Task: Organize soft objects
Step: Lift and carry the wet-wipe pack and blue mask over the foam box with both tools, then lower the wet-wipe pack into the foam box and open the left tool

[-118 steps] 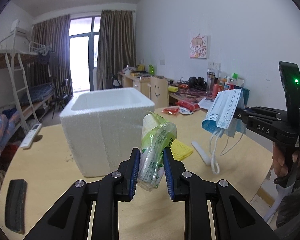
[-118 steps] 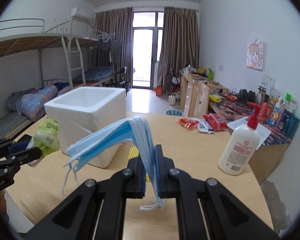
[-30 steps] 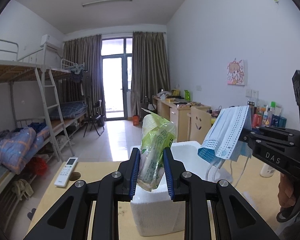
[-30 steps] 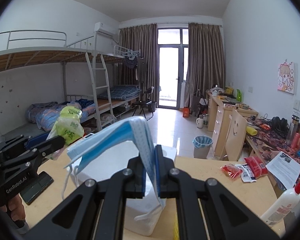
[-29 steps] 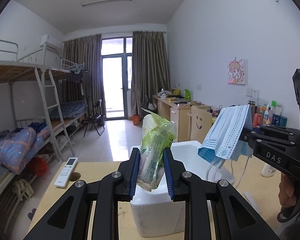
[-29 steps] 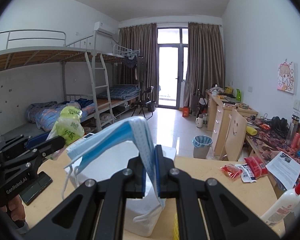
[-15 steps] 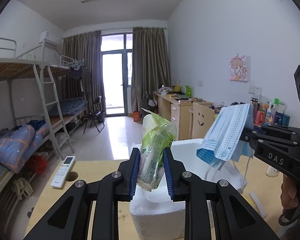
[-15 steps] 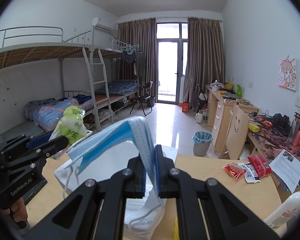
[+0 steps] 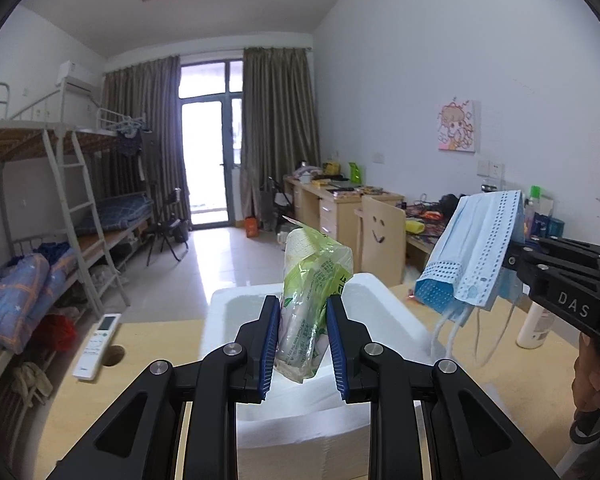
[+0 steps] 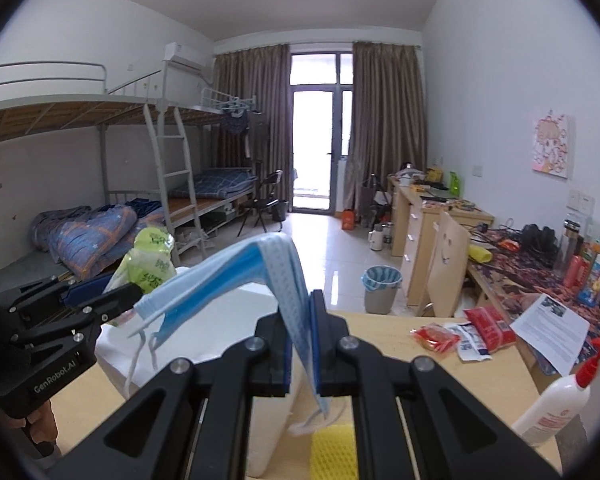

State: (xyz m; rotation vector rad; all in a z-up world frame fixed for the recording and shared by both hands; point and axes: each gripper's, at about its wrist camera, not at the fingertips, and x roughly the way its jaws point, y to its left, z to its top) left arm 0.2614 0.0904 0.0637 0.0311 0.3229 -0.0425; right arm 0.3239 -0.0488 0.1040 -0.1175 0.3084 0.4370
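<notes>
My left gripper (image 9: 303, 342) is shut on a green and white plastic tissue pack (image 9: 311, 304), held upright over the open white foam box (image 9: 384, 312). In the right wrist view the same pack (image 10: 148, 264) shows at the left, in the left gripper (image 10: 118, 294). My right gripper (image 10: 301, 344) is shut on a stack of blue face masks (image 10: 276, 276), their ear loops dangling above the foam box (image 10: 236, 320). From the left wrist view the masks (image 9: 476, 248) hang at the right, over the box's right rim.
The foam box stands on a round wooden table (image 9: 156, 344). A remote control (image 9: 98, 346) lies at its left edge. A white pump bottle (image 10: 556, 404), red snack packets (image 10: 488, 330), a paper sheet (image 10: 548, 324) and a yellow sponge (image 10: 334, 456) lie on the right. Bunk beds stand beyond.
Both grippers have moved forward over the foam box, which now sits nearer and lower in both views. The grips on the tissue pack and masks are unchanged.
</notes>
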